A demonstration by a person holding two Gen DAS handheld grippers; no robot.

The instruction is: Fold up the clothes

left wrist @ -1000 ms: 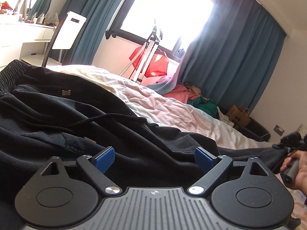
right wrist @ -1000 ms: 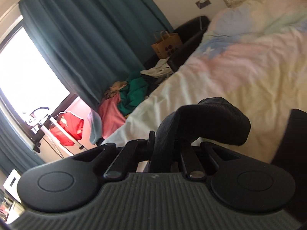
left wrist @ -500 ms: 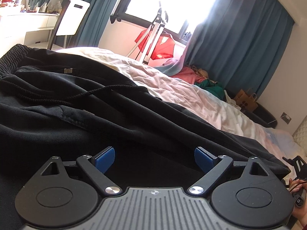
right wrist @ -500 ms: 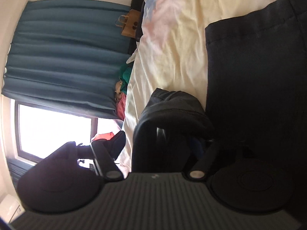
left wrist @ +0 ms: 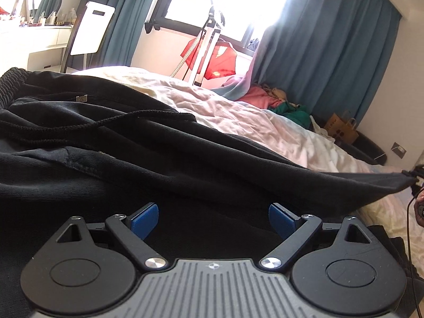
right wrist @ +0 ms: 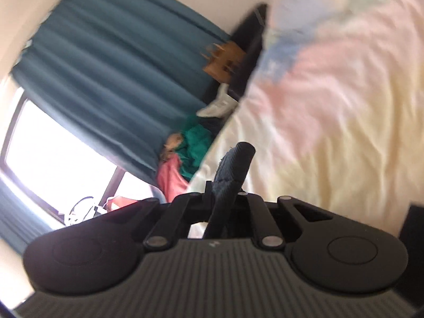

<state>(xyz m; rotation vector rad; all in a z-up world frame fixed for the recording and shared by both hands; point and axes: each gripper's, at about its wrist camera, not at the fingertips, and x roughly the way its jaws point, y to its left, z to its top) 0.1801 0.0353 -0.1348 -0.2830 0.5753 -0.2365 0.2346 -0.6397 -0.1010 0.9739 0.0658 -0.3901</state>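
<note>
Black drawstring trousers [left wrist: 111,143] lie spread over the bed, waistband at the far left, one leg stretched taut to the right. My left gripper [left wrist: 212,218] is open, its blue pads [left wrist: 145,217] low over the black cloth, holding nothing. My right gripper [right wrist: 225,193] is shut on the trouser leg's hem [right wrist: 234,167], which sticks up between the fingers. In the left wrist view that hem end [left wrist: 397,182] is pulled out at the far right edge, where the right gripper is barely visible.
The bed has a pale pastel sheet [left wrist: 238,111]. Beyond it are teal curtains [left wrist: 318,53], a bright window, a drying rack with a red garment [left wrist: 212,53], a pile of pink and green clothes [left wrist: 278,103], a paper bag [left wrist: 341,129], and a white desk [left wrist: 39,39].
The right gripper has pulled the trouser leg hem out to the right, drawing the leg taut, and its view has swung round. The left gripper stayed open and dropped a little closer over the cloth.
</note>
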